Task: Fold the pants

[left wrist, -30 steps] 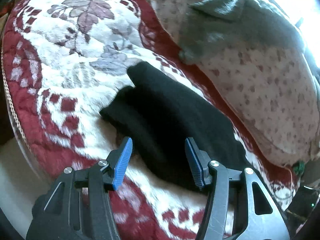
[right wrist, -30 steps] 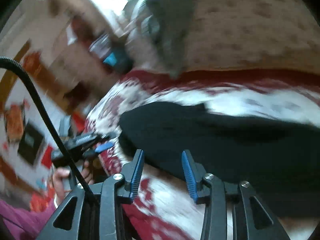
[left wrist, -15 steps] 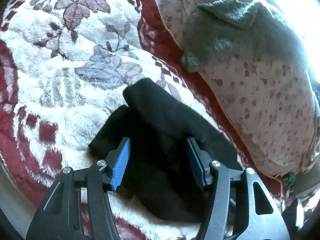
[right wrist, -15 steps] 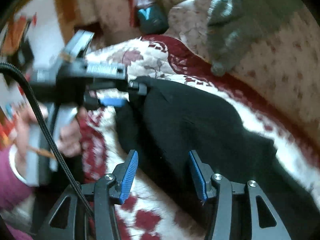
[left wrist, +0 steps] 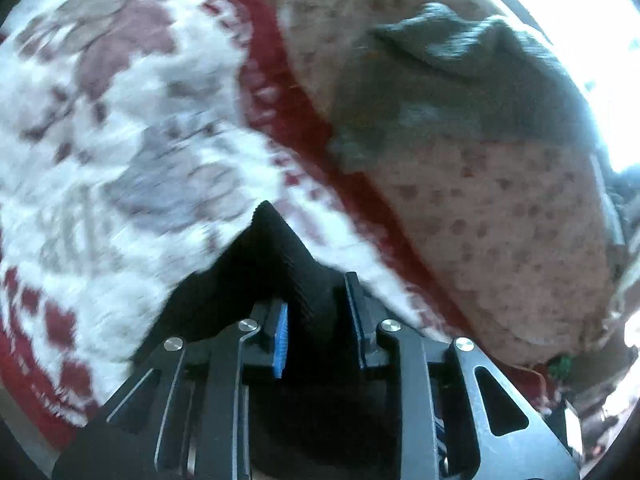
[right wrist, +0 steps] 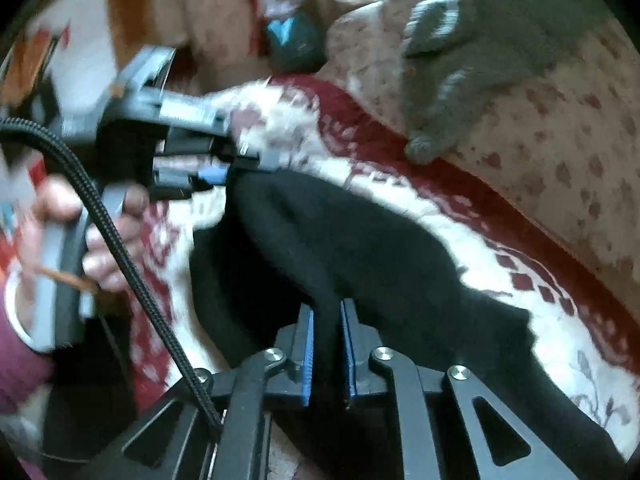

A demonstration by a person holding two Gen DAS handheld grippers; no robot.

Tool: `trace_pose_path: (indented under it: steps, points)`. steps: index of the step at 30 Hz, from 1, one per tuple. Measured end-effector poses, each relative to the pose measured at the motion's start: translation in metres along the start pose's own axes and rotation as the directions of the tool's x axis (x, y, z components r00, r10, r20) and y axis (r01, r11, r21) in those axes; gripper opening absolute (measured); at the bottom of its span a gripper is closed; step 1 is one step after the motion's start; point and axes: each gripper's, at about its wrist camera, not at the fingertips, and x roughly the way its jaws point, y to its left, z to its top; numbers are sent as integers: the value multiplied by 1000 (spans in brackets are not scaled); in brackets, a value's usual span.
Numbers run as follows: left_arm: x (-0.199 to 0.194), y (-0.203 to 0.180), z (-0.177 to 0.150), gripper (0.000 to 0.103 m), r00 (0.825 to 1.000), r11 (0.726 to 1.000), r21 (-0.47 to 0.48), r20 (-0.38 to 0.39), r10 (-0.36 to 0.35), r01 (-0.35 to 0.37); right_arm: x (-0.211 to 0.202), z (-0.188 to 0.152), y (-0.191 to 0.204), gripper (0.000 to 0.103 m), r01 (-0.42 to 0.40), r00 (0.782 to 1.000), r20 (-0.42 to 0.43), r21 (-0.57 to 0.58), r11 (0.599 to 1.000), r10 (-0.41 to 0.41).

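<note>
Home: floral blanket (left wrist: pixel 132 128), patterned cushion (left wrist: pixel 500 216)

pants (right wrist: pixel 360 248): black cloth, matt, ribbed knit
blanket (left wrist: pixel 132 152): plush pile, fuzzy, red and white
pillow (left wrist: pixel 500 232): printed woven cloth, matt
grey garment (right wrist: pixel 500 48): soft fleece-like cloth
left tool (left wrist: pixel 316 320): matt black plastic, bright metal screws
pads (right wrist: pixel 307 356): blue, ridged

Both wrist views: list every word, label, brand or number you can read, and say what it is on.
No readable text in either view.
The dark teal packet beyond the blanket: any print is blurred past reading.
The black pants, the grey cloth and both claws, left claw and right claw: no markings visible.
</note>
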Motion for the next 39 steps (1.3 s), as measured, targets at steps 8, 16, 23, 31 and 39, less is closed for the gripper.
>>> trace_pose_path:
  steps: [8,16,23,31,39]
  points:
    - [-54,-48,15,16,989,984,129,68,-130,120,-65,25,-27,9,-124,980,174,177,976,93]
    - [-21,38,-34,16,981,981,51,-38,191,-189,-18,-15,9,9,-179,983,1,160,971,181]
    - [-23,60,-37,24,987,989,-14,-59,148,-149,10,-26,15,22,-178,973,-112,188,966,201]
    - [-71,32,-37,50,977,979,73,107,183,-191,-42,-12,-91,47,-51,999,30,400,915,43]
    - [-37,-1,-51,54,983,970,166,51,174,-180,21,-3,-139,38,-51,991,-79,496,867,103]
